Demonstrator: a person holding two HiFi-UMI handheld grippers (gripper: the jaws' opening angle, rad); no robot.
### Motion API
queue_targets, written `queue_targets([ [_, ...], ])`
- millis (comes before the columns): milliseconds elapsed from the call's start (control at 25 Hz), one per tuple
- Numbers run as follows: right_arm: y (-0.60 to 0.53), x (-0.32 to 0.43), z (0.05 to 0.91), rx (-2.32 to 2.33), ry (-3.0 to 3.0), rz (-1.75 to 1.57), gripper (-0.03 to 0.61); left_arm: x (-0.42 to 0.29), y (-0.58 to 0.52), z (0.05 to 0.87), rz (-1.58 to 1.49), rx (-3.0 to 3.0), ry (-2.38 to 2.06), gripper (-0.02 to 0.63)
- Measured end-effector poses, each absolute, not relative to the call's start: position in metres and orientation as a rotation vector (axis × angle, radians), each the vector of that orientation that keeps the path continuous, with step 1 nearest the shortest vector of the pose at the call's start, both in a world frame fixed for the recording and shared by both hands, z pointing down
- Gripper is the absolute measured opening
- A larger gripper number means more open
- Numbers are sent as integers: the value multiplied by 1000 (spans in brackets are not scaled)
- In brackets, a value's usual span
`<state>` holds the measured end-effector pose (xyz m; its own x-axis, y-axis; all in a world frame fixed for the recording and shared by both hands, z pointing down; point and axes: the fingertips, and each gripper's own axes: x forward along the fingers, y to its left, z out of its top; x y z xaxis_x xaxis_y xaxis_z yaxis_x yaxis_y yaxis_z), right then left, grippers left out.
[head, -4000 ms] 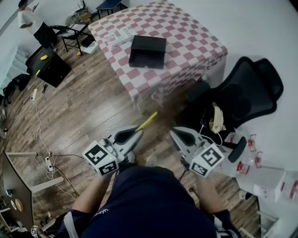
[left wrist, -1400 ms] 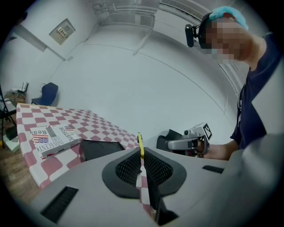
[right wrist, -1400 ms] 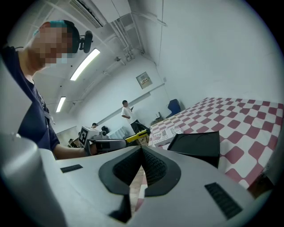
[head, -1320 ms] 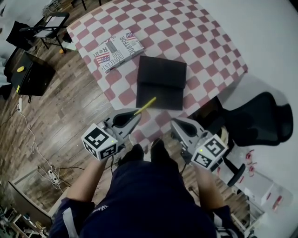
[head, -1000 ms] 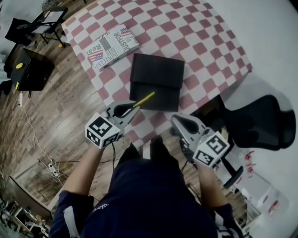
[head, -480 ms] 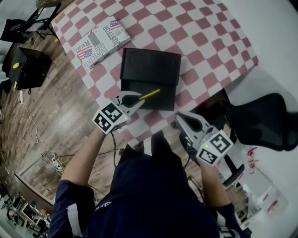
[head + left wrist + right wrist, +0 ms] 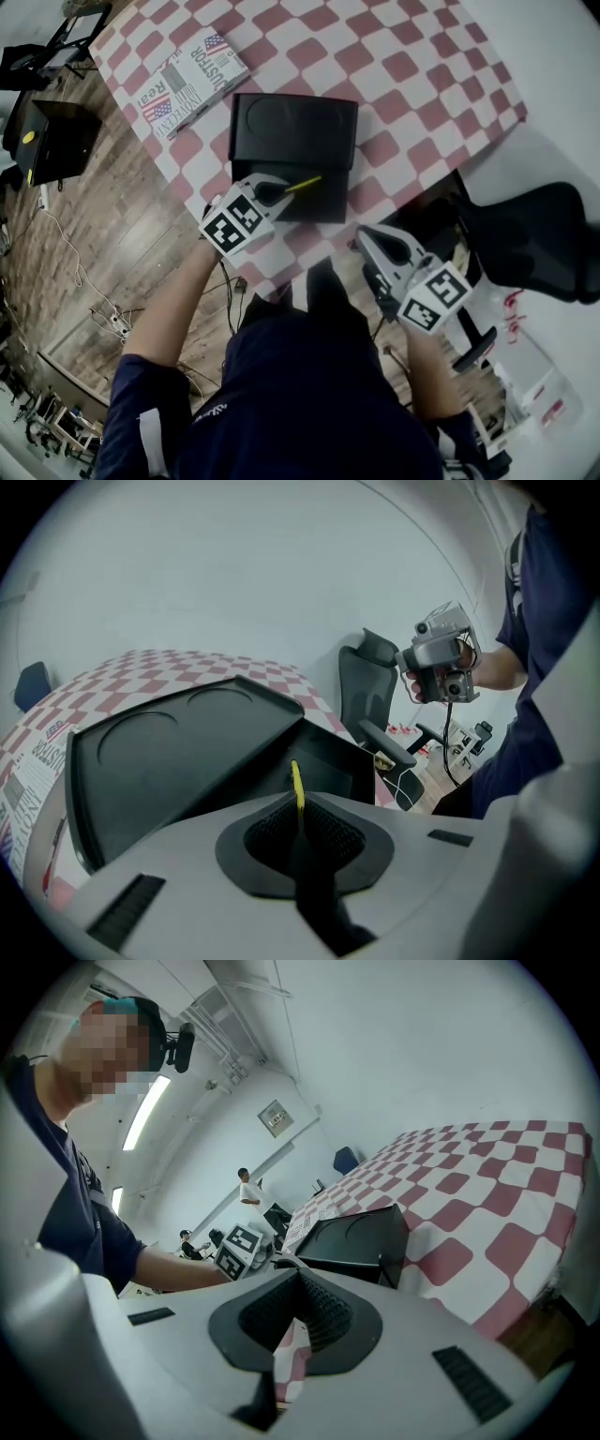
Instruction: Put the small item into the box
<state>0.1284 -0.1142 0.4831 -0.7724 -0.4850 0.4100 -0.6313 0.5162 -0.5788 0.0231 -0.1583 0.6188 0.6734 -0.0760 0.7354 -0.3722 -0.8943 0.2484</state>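
Table: we stand at the near edge of a table [image 7: 412,66] under a red-and-white checked cloth.
Box: the black box [image 7: 292,131] lies on the cloth near that edge. Its lid is thrown back on the far side and its open compartment is toward us.
Step in hand: we judge this to be the delivery, with the small item carried to the box and not yet let go.
Next move: we would lower the item into the compartment, clear of the front wall, then part the left jaws. A long thin piece could tip out over the rim if freed too high.
Left gripper: the left gripper [image 7: 279,190] hangs over the box's near-left corner. Its jaws are pressed together on the item's near end.
Right gripper: the right gripper [image 7: 361,234] waits off the table edge, well apart from the box. Its jaw tips are together with nothing between them.
Yellow stick: the yellow stick [image 7: 302,185] juts forward from the left jaws above the open compartment. It may be a pencil or a straw, and we cannot tell whether its far tip touches the box.
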Motion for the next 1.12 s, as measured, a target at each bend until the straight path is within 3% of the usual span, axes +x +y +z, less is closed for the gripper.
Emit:
queue_targets([
  [800, -117, 148, 492, 959, -2547, 1137, 15, 31, -147, 666, 1394, 2337, -252, 49],
  [1000, -118, 151, 492, 969, -2549, 1135, 15, 31, -145, 669, 1411, 2324, -251, 63],
  [1120, -115, 150, 492, 963, -2549, 1141, 15, 33, -144, 665, 1393, 2329, -257, 104],
])
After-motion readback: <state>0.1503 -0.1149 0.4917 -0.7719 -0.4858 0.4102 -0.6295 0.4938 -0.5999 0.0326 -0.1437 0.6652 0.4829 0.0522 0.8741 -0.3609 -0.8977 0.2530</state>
